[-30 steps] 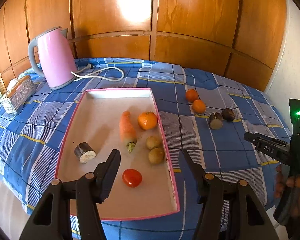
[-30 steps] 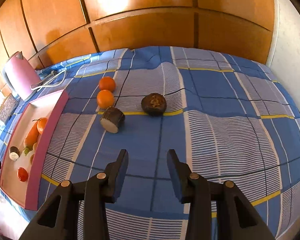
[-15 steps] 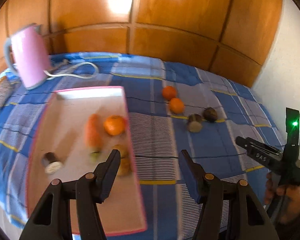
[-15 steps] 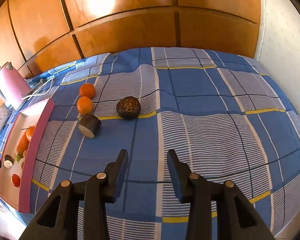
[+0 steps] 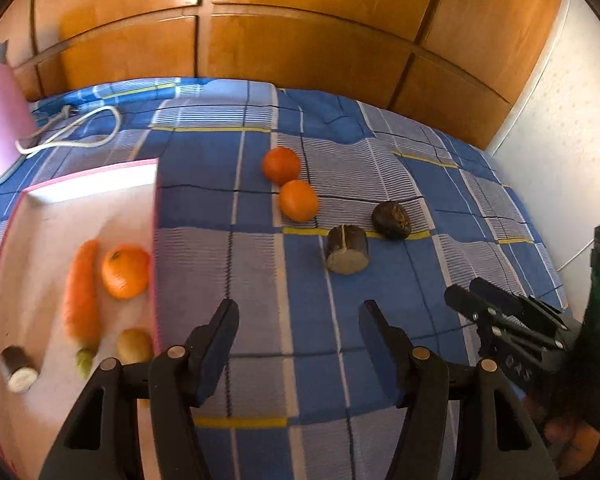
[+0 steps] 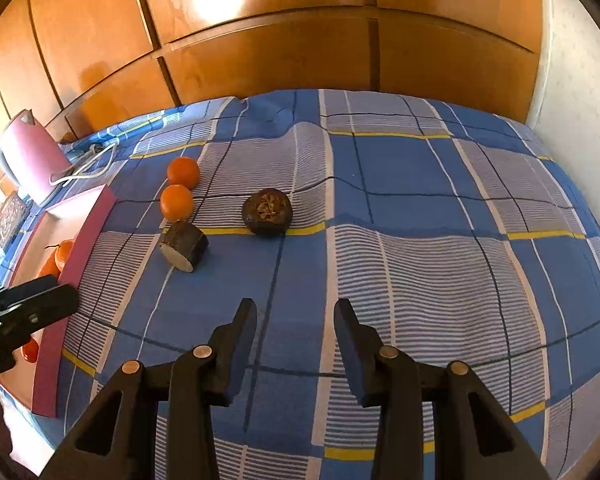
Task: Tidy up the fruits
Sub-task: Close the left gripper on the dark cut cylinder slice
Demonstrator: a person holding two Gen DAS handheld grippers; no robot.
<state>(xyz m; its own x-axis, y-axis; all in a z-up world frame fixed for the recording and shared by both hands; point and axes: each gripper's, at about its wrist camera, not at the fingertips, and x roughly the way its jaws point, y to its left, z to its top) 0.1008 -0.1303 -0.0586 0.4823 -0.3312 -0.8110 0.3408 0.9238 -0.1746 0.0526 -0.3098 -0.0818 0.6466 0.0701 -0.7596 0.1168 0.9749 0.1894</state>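
Note:
Two oranges, a dark cut cylinder piece and a dark round fruit lie on the blue checked cloth. The pink-rimmed tray at left holds a carrot, an orange, a kiwi and a small dark cut piece. My left gripper is open and empty above the cloth, right of the tray. My right gripper is open and empty, short of the cut piece and the dark fruit.
A pink kettle with a white cord stands at the back left. A wooden panelled wall runs behind the bed. A white wall closes the right side. An ornate box sits beside the kettle.
My left gripper has swung right, from over the tray to over the cloth. My right gripper has shifted slightly and the loose fruits now sit further left in its view.

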